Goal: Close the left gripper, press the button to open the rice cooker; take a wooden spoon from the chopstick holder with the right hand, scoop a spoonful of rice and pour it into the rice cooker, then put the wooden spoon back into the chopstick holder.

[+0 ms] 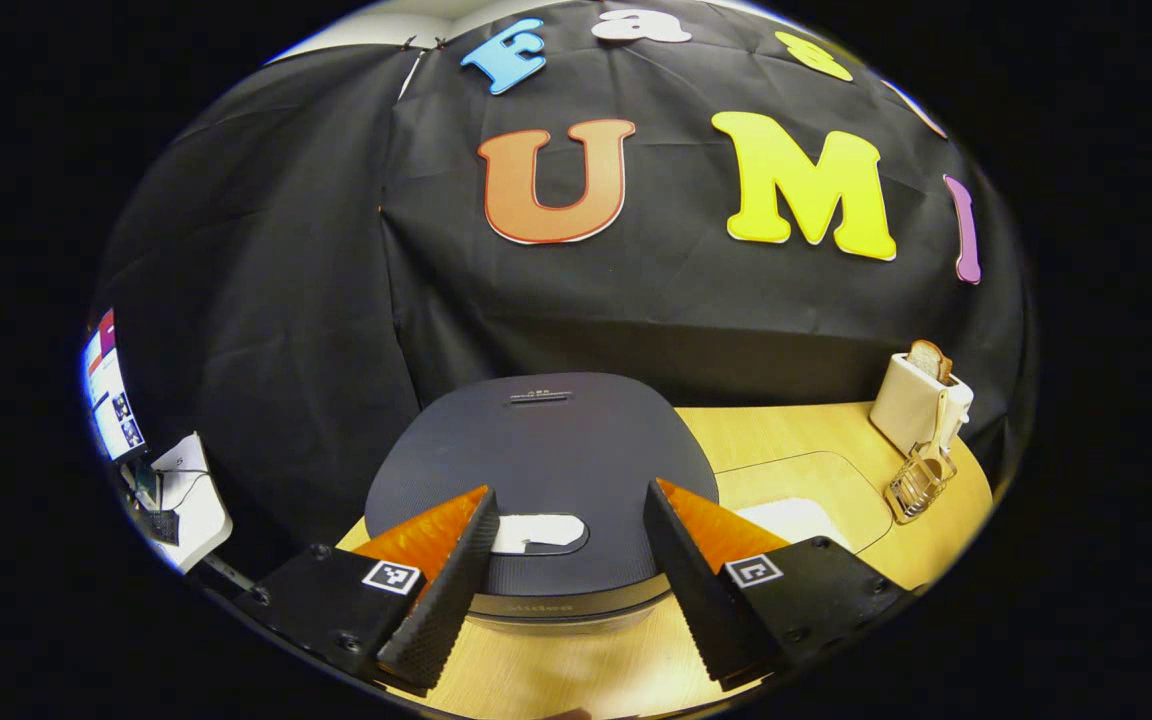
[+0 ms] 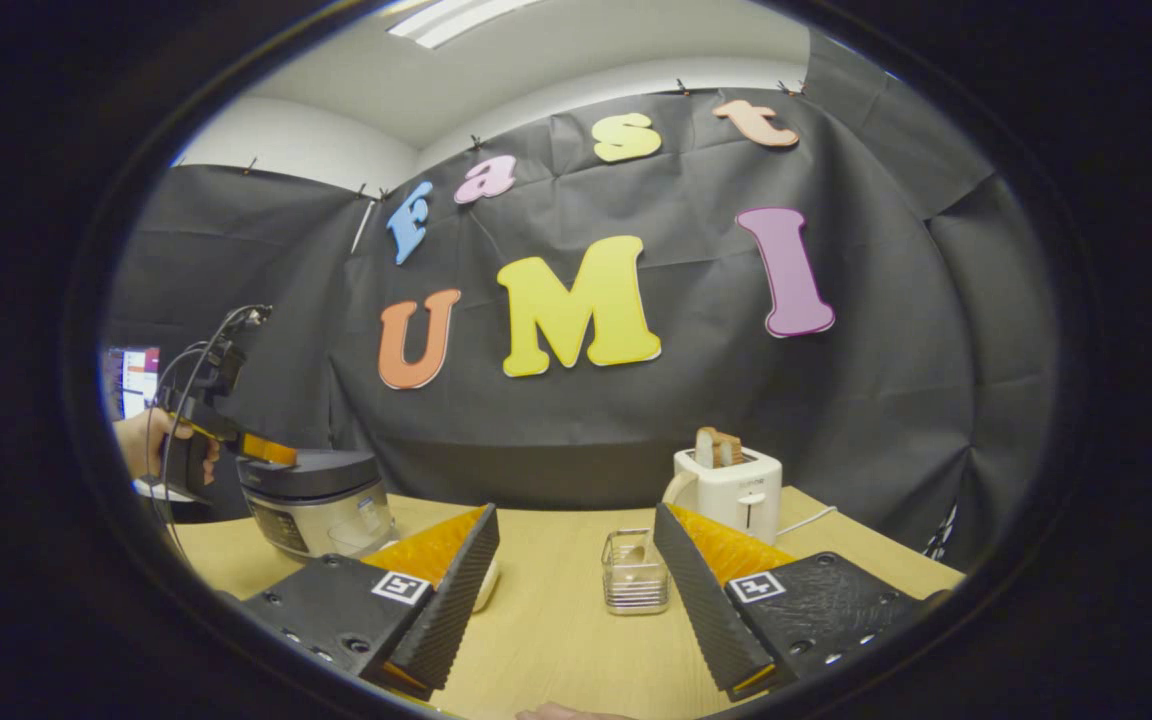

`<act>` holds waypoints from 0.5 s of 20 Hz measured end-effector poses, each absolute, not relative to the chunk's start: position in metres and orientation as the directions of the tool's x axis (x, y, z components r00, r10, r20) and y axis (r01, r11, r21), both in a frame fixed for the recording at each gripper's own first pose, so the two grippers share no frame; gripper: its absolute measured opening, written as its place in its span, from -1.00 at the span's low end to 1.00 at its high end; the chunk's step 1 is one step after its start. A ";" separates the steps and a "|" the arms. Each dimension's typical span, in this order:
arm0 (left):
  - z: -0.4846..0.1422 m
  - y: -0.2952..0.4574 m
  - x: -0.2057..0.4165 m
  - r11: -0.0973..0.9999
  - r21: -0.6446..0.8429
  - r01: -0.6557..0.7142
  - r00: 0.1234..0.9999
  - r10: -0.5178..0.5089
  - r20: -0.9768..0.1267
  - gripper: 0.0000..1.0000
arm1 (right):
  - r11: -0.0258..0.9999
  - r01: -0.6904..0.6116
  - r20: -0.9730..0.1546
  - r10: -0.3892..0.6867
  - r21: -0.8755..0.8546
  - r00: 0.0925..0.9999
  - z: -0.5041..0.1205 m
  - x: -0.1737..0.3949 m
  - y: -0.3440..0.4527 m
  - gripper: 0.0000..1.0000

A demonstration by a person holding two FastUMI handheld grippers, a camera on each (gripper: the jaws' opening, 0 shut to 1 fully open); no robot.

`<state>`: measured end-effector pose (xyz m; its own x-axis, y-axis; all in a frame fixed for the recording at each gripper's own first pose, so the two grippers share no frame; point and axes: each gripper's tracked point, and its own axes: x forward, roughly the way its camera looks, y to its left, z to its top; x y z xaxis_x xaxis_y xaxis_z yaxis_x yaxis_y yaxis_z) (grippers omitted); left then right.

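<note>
Your left hand-held gripper (image 1: 571, 560) hovers over the closed rice cooker (image 1: 536, 450), jaws spread either side of its button (image 1: 536, 533); clench before pressing. Your right hand-held gripper (image 2: 576, 580) is released, facing the chopstick holder (image 2: 634, 572) on the surface (image 2: 556, 640), wooden spoon (image 1: 931, 455) inside.

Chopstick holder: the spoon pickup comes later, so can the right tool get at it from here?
Probably yes. The chopstick holder stands on bare table ahead of the open right tool, between its fingers, with the toaster behind it.
</note>
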<state>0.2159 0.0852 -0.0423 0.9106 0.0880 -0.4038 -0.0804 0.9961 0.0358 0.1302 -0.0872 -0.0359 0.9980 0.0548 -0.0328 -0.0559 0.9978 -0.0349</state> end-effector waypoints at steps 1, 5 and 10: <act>-0.043 0.085 0.211 0.996 0.034 -0.080 0.910 0.087 -0.404 0.89 | 0.998 -0.054 -0.032 0.053 -0.036 0.998 -0.035 0.130 -0.087 0.85; -0.040 0.083 0.198 0.997 0.037 -0.071 0.927 0.079 -0.365 0.85 | 0.998 -0.054 -0.030 0.053 -0.036 0.998 -0.035 0.128 -0.086 0.82; -0.050 0.082 0.192 0.995 0.035 -0.096 0.933 0.102 -0.345 0.78 | 0.996 -0.054 -0.035 0.052 -0.064 0.998 -0.036 0.118 -0.083 0.84</act>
<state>0.1923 0.0824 -0.0498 0.9332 0.1017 -0.3447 -0.0956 0.9948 0.0347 0.1184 -0.0827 -0.0356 0.9980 0.0520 -0.0349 -0.0542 0.9965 -0.0643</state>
